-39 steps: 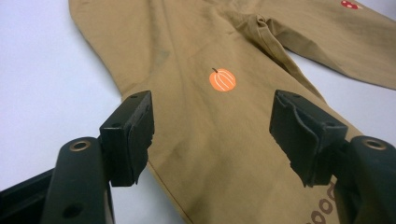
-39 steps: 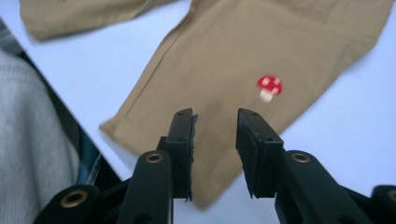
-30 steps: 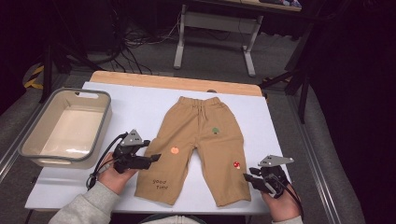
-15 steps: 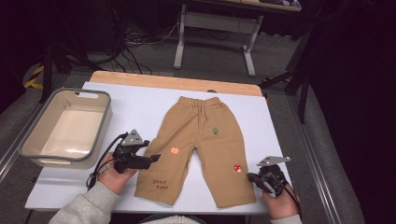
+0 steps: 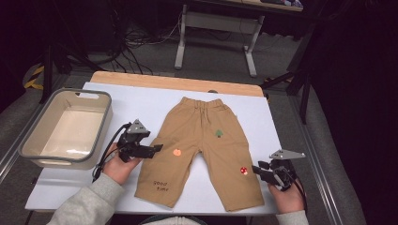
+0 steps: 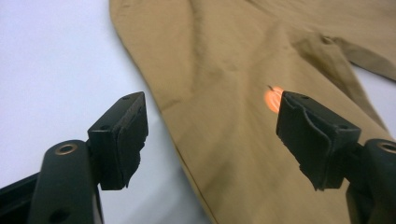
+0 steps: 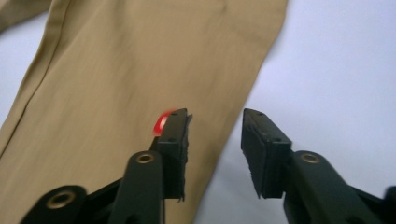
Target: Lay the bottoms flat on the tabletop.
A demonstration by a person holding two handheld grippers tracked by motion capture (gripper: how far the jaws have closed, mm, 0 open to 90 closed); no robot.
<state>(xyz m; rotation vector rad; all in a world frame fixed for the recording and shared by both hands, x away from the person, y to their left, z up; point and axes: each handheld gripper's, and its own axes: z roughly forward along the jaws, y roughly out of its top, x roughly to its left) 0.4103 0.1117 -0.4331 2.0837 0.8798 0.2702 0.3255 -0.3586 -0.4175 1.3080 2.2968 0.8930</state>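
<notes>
Tan trousers (image 5: 202, 150) lie flat at the centre of the white worktop (image 5: 141, 103), waistband toward 12 o'clock, both legs toward 6. Small patches on the cloth: green tree (image 5: 219, 133) on the right thigh, orange pumpkin (image 5: 177, 152) on the left leg, red mushroom (image 5: 243, 170) low on the right leg; dark lettering (image 5: 161, 186) near the left hem.

Left claw (image 5: 157, 148) sits at 9 o'clock of the trousers, at the outer edge of the left leg. In the left gripper view its jaws stand wide, having just opened a little further, one over bare worktop, one over the cloth by the pumpkin; nothing gripped, released.

Right claw (image 5: 257, 170) sits at 4 o'clock of the trousers, at the outer seam beside the mushroom. Its jaws have just been opening; they straddle the leg's edge with a gap, pads not pressing the cloth, released.

Grey plastic tub (image 5: 28, 143) rests at the worktop's 9 o'clock edge, well apart from the trousers.
</notes>
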